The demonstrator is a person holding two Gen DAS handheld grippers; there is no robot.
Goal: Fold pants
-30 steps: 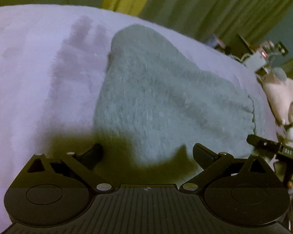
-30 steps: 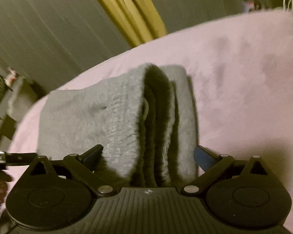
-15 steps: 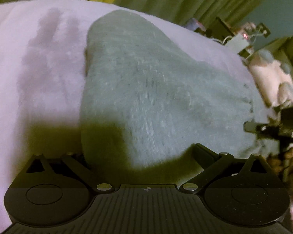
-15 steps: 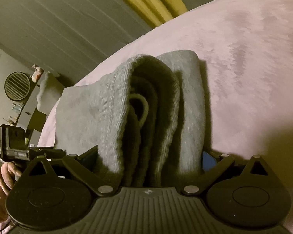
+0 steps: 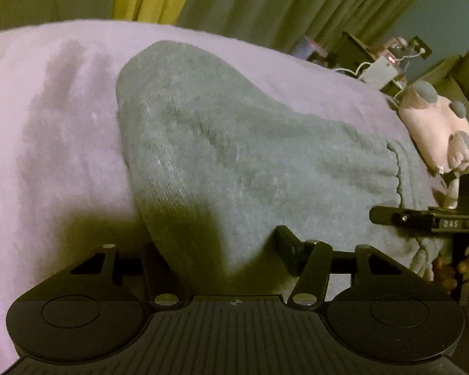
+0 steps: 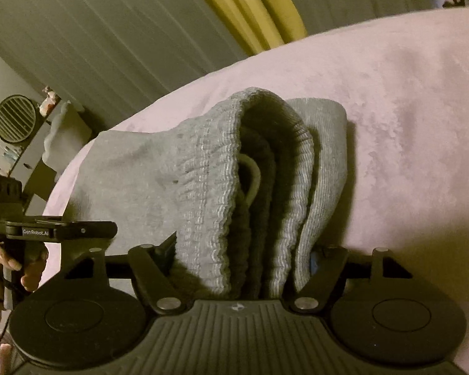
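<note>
Both grippers have closed in on the grey pants (image 5: 250, 162) since a second ago.
Left gripper (image 5: 215, 250) and right gripper (image 6: 244, 256) each clench the thick folded knit, bunched in layers on the bed (image 5: 47, 156).

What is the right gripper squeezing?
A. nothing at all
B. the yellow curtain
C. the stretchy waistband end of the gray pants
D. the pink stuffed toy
C: in the right wrist view the right gripper is closed on the bunched, ribbed waistband of the gray pants, which lie on the pink blanket.
</note>
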